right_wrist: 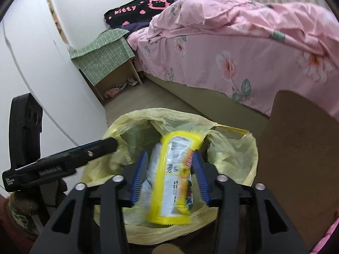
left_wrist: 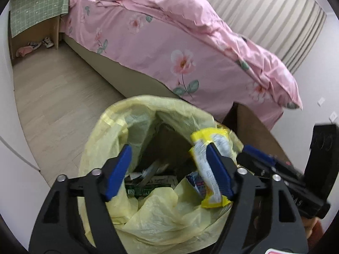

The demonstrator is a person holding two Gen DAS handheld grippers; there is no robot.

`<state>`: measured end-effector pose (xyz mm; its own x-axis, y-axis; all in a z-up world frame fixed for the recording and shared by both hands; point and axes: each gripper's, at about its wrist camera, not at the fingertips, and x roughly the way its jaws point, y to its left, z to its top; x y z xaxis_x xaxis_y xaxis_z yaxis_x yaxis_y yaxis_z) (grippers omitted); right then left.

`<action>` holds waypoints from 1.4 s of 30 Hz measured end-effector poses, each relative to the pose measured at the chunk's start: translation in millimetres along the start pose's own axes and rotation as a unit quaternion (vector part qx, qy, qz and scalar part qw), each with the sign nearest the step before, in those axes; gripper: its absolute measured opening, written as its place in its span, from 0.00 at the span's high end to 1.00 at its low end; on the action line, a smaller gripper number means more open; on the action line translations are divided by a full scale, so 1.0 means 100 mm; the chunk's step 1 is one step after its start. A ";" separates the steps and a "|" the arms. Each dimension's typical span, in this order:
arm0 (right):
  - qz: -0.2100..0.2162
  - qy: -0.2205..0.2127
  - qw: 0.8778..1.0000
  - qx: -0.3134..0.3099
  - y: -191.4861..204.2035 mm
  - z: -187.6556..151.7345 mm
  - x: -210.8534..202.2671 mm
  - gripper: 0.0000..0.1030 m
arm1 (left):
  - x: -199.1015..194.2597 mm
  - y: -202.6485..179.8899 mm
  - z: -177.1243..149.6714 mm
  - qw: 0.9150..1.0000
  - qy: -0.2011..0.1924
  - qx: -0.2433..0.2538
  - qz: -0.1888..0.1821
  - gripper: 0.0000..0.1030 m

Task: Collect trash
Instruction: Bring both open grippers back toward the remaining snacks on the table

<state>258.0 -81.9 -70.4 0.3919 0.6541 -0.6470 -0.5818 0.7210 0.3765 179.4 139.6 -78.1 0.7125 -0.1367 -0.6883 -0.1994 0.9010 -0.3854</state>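
A yellow trash bag (left_wrist: 148, 218) stands open on the floor beneath both grippers, with a green packet (left_wrist: 146, 188) and a blue wrapper (left_wrist: 197, 182) inside. My left gripper (left_wrist: 168, 169) hangs open over the bag's mouth, with nothing between its blue pads. A yellow and white snack wrapper (right_wrist: 173, 169), blurred, lies between the spread pads of my right gripper (right_wrist: 169, 175) above the bag (right_wrist: 233, 148); the pads do not press on it. In the left wrist view the same wrapper (left_wrist: 220, 141) shows behind my left gripper's right finger, with the right gripper (left_wrist: 254, 158) beside it.
A bed with a pink floral cover (left_wrist: 169, 42) runs behind the bag. A bedside cabinet under a green checked cloth (left_wrist: 36, 10) stands at the far wall, shoes (left_wrist: 46, 42) beneath it. A brown board (right_wrist: 296, 137) stands right of the bag. Pale wood floor (left_wrist: 53, 95) lies to the left.
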 end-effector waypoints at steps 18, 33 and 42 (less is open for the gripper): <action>-0.186 -0.079 0.979 -0.012 -0.20 -0.67 -1.67 0.47 | -0.34 -0.75 -0.20 0.995 -0.005 0.072 -0.064 0.30; -0.357 -0.078 0.928 0.076 -0.96 -1.93 -3.02 0.45 | -0.25 -2.38 -1.06 0.942 0.068 0.265 -0.196 0.30; -0.350 -0.095 0.923 0.129 -1.39 -2.11 -3.15 0.45 | -0.16 -2.67 -1.35 0.929 0.081 0.293 -0.210 0.30</action>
<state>64.8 -436.1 -59.3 0.7395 0.0175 -0.6729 0.0413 0.9966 0.0714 130.6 -154.1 -47.1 0.5251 -0.5444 -0.6541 0.5072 0.8174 -0.2732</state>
